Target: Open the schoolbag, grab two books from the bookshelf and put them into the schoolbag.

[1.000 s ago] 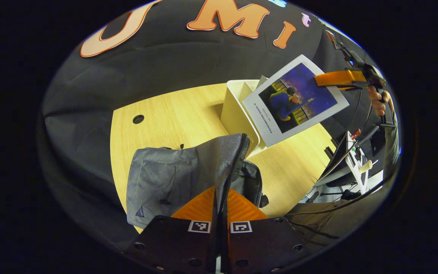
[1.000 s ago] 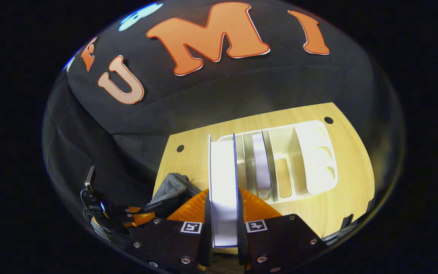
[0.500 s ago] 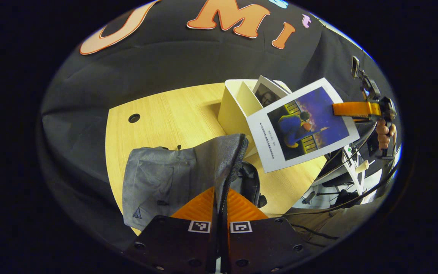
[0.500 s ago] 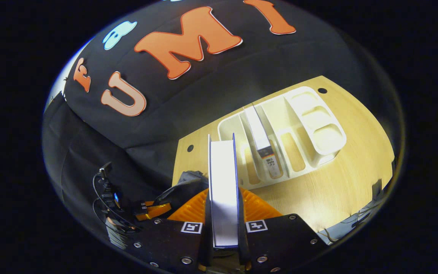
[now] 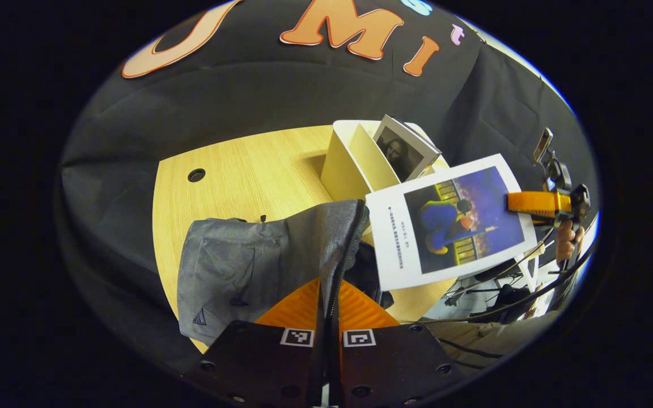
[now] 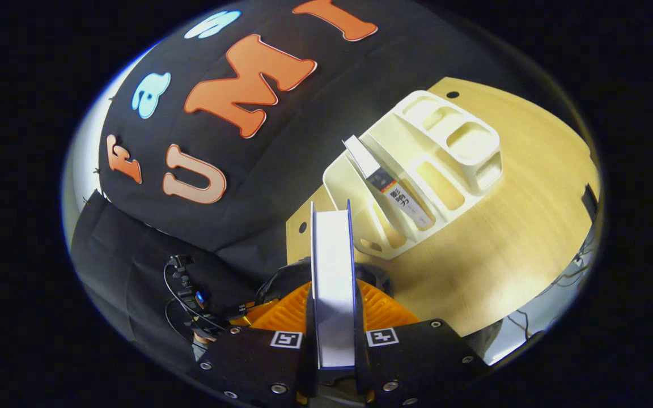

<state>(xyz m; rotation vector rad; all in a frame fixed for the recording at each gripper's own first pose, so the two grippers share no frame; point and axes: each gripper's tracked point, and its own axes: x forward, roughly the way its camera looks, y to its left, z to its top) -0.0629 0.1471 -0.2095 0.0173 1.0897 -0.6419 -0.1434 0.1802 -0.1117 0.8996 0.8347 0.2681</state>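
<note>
The right hand-held gripper (image 6: pixel 331 317) grasps a book (image 5: pixel 451 226) just above and right of the schoolbag (image 5: pixel 258 266) mouth, which the left hand-held gripper (image 5: pixel 329 306) pinches open

A light wood-grain bench (image 5: pixel 247 170) stands against the black cloth wall (image 5: pixel 258 96), which hangs in soft folds behind it. A round dark hole (image 5: pixel 196 174) is cut through the benchtop near its far left corner, and another hole (image 6: pixel 452 94) sits near the far right corner. Past the bench's right edge, black cables (image 5: pixel 508 306) trail among pale equipment stands (image 5: pixel 530 277).
</note>
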